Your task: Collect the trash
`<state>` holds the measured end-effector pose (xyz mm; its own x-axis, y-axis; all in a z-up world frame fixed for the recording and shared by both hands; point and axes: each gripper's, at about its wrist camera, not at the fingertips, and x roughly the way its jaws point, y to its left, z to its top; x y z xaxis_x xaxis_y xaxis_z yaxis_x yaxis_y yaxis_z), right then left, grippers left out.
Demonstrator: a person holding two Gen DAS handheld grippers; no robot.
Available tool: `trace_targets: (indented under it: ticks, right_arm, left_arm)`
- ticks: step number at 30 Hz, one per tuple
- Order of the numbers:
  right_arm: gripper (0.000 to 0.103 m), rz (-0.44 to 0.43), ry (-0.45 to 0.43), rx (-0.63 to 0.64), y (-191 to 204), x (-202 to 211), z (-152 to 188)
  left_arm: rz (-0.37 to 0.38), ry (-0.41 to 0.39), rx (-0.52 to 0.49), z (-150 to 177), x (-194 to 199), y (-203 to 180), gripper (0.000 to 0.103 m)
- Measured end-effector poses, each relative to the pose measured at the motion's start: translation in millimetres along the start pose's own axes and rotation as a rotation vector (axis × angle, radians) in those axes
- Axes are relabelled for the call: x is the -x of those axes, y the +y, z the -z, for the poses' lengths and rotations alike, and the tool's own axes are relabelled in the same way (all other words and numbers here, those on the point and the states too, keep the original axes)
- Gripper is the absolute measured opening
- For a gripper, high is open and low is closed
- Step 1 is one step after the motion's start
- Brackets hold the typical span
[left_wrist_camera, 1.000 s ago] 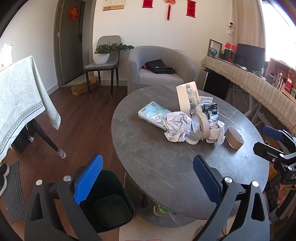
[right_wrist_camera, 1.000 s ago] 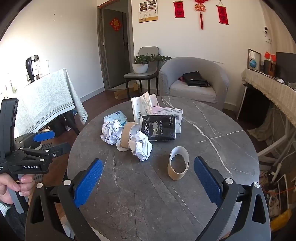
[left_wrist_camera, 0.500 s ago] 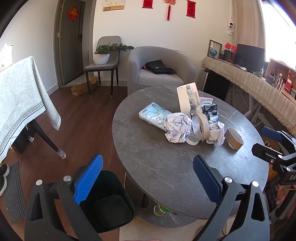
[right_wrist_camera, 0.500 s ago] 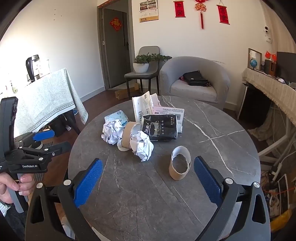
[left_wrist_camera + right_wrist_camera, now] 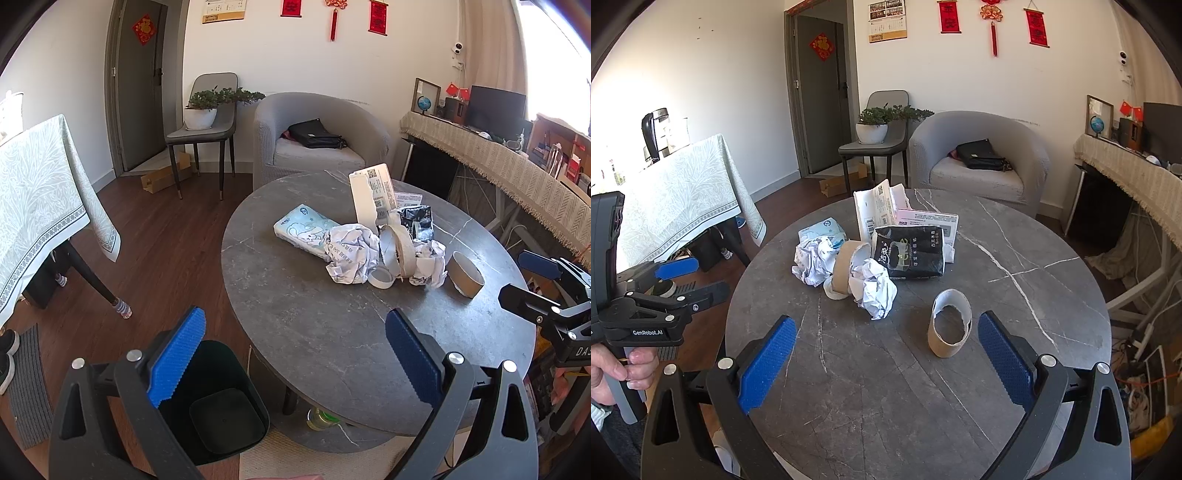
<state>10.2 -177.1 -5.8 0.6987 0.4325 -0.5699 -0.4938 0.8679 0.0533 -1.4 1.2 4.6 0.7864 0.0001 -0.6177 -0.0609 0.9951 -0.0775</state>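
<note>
Trash lies heaped on the round grey table: crumpled paper, another paper ball, a tape roll, a black packet, a torn white box, a tissue pack. A cardboard ring lies apart, just ahead of my right gripper, which is open and empty. My left gripper is open and empty too, hovering over the table's left edge, above a dark bin on the floor. In the left wrist view I see the same crumpled paper and cardboard ring.
A grey armchair with a black bag stands behind the table, a chair with a potted plant beside it. A cloth-covered table is at left, a long covered desk at right. A bottle lies under the round table.
Both grippers have crept slightly forward toward the trash pile; the cardboard ring sits a little nearer in the right wrist view. Both stay open and empty.
</note>
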Motion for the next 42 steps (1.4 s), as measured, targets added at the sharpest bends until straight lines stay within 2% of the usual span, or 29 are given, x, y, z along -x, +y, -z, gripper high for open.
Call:
trace_targets:
  ticks: [42]
  right_arm:
    - [0.1, 0.001, 0.007, -0.004, -1.2, -2.1, -0.4]
  left_arm:
    - [0.007, -0.001, 0.003, 0.3, 0.9, -3.2, 0.1]
